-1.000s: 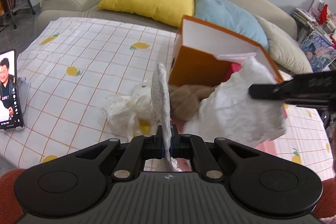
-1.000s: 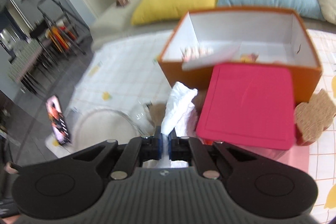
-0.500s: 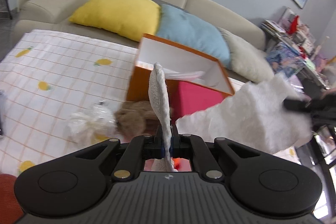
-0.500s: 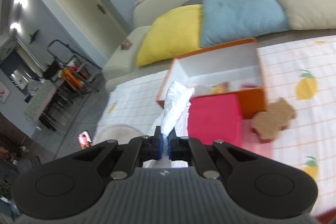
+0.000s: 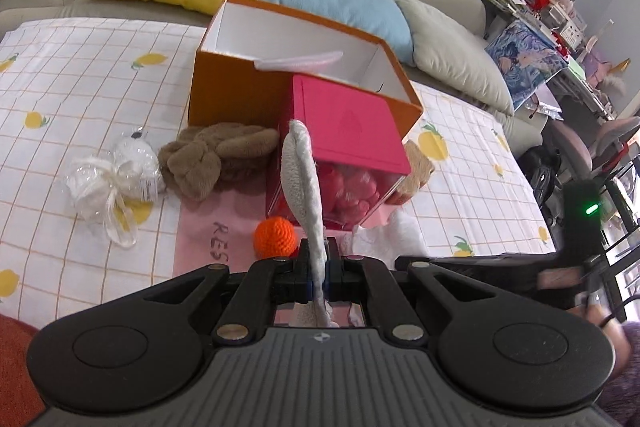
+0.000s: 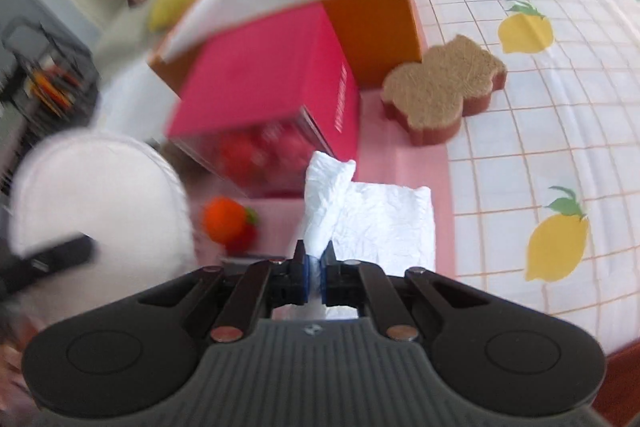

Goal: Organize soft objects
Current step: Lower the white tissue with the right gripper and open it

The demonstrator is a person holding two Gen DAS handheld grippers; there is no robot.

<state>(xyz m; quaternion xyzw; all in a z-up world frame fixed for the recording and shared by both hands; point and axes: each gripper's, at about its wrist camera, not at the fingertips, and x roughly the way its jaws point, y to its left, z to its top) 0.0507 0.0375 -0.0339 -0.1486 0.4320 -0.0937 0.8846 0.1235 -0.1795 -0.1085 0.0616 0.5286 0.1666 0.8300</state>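
A: Item: white crumpled cloth (image 6: 384,223), pinched by right gripper (image 6: 316,259); far end lay on pink mat (image 6: 404,163).
B: Left gripper (image 5: 318,263) clamped white knitted pad (image 5: 302,179). Advice: lower gently, keep cloth flat, clear of orange crocheted ball (image 5: 275,237).

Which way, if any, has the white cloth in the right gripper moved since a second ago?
Yes. The white cloth came down onto the pink mat in front of the pink box.

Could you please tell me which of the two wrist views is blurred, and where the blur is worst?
The left wrist view is sharp: the orange crocheted ball shows its stitches. The right wrist view is motion-blurred, worst at left, on the orange cardboard box and pink lidded box; the crumpled white cloth stays fairly crisp.
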